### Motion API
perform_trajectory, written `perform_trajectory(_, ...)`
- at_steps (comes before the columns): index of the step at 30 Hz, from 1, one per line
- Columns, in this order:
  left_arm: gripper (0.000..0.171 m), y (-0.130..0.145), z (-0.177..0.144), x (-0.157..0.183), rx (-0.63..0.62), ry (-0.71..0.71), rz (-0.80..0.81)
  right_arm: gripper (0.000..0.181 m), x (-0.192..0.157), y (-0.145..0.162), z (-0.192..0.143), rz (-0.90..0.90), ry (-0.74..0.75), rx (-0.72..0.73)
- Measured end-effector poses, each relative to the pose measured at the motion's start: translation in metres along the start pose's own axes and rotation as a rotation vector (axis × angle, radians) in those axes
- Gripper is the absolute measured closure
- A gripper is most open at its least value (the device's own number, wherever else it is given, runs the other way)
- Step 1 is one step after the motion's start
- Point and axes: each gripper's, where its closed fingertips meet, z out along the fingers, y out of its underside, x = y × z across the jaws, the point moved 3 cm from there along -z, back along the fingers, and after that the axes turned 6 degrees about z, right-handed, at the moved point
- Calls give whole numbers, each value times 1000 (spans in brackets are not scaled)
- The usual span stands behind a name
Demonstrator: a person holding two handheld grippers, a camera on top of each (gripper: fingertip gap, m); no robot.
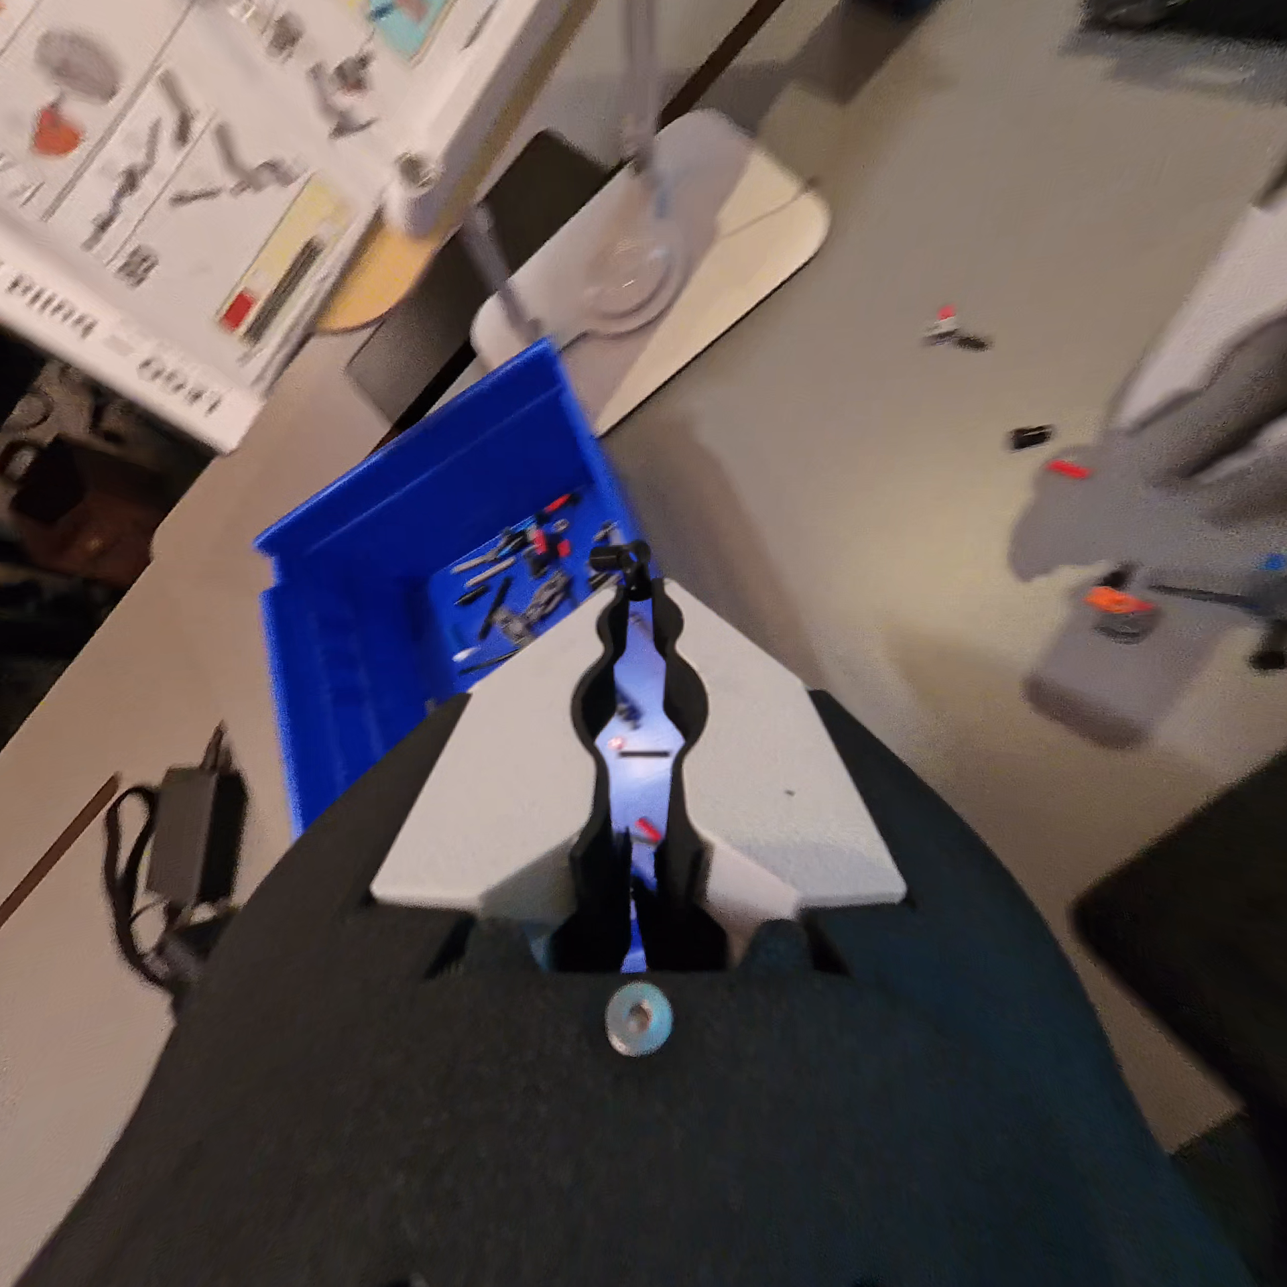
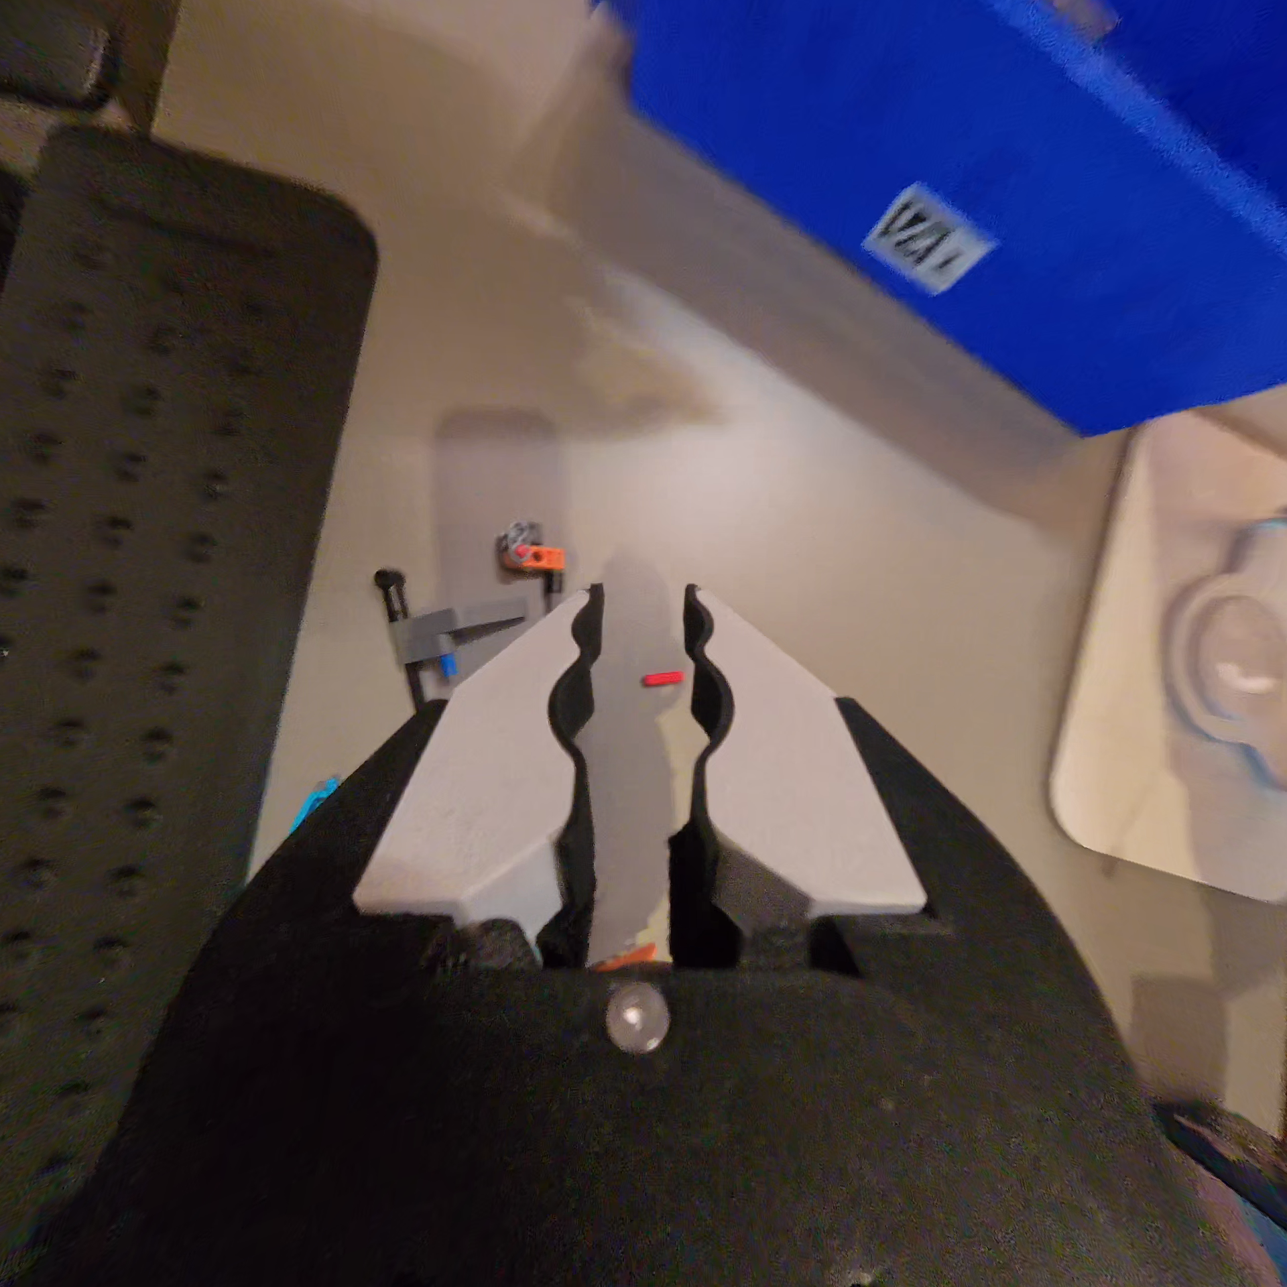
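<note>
The left hand-held gripper [image 1: 635, 581] is clenched on a small black part [image 1: 620, 560] at its tips, above the blue bin [image 1: 362, 627]. The right hand-held gripper [image 2: 642, 592] is released, a red pin [image 2: 663, 678] on the surface [image 2: 870, 557] between its fingers.

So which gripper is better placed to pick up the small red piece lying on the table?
Right, probably. The right gripper is open with the red piece lying between its fingers. The left gripper is shut on a small black part above the blue bin.
</note>
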Motion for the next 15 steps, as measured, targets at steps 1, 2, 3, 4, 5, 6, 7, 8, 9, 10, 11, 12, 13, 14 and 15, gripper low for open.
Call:
perform_trajectory(1, 167, -7, 0, 13, 27, 34, 10, 161, 5, -5, -11, 5, 33, 56)
perform_trajectory(2, 167, -16, 0, 27, 64, 73, 15, 161, 10, -9, -23, 11, 66, 113)
perform_trajectory(3, 167, -23, 1, 41, 95, 126, 21, 161, 13, -12, -34, 12, 99, 167)
perform_trajectory(4, 167, -29, 2, 52, 119, 156, 27, 161, 16, -14, -45, 5, 133, 217)
perform_trajectory(5, 167, -35, 3, 62, 147, 183, 30, 162, 18, -15, -55, -5, 162, 261)
perform_trajectory(6, 167, -40, 5, 74, 163, 228, 39, 162, 19, -15, -63, -11, 181, 295)
perform_trajectory(7, 167, -44, 8, 84, 174, 262, 49, 162, 20, -13, -68, -11, 188, 317)
perform_trajectory(8, 167, -48, 10, 92, 185, 286, 51, 162, 20, -12, -72, -13, 196, 333)
perform_trajectory(9, 167, -53, 12, 100, 205, 320, 46, 162, 21, -11, -75, -21, 211, 349)
perform_trajectory(10, 167, -58, 12, 106, 229, 347, 32, 162, 22, -10, -78, -31, 226, 360)
perform_trajectory(11, 167, -64, 12, 110, 265, 364, 11, 161, 22, -9, -80, -43, 240, 372)
perform_trajectory(12, 167, -70, 11, 114, 310, 399, -20, 161, 22, -9, -81, -56, 252, 386)
perform_trajectory(13, 167, -75, 10, 118, 349, 430, -51, 160, 21, -9, -82, -69, 260, 397)
perform_trajectory(14, 167, -77, 11, 120, 377, 444, -74, 160, 21, -10, -84, -83, 265, 406)
perform_trajectory(15, 167, -79, 11, 121, 402, 454, -88, 160, 21, -11, -86, -92, 272, 419)
